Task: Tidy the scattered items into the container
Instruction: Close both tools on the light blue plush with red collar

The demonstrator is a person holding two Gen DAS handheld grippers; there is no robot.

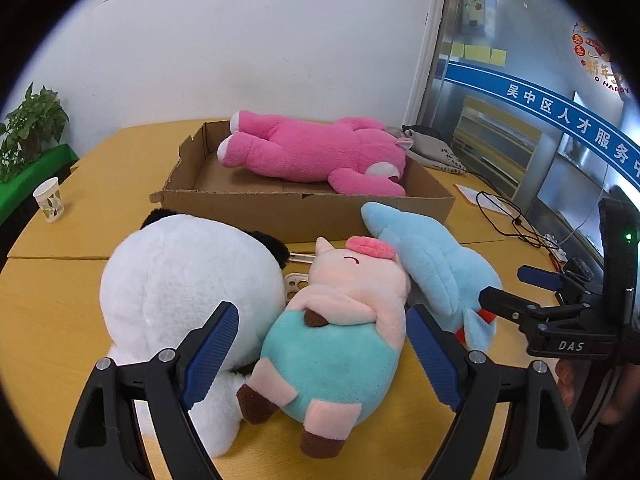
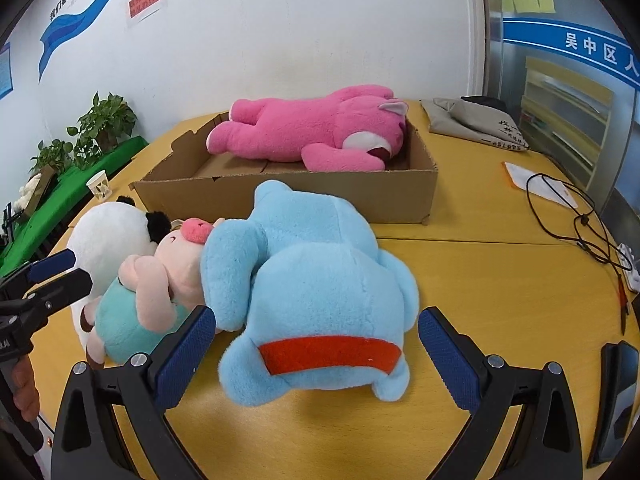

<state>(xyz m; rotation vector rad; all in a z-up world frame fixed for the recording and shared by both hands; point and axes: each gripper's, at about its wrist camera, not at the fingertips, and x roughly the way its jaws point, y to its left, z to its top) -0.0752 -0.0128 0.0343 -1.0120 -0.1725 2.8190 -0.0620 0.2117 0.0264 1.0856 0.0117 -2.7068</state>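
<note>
- White plush [image 1: 176,292] sits at the table's [image 1: 52,320] left near edge, touching the pig.
- Left gripper [image 1: 320,354] stands wide, empty, straddling the pig plush [image 1: 336,344]; its long axis runs away from the jaws toward the cardboard box [image 1: 304,208].
- Right gripper [image 2: 316,354] is wide too, empty, around the blue plush [image 2: 320,280], which lies likewise just before the box.
- Pink plush [image 2: 304,132] already lies in the box, at the table's far side.
- Yellow tabletop; white wall behind.
</note>
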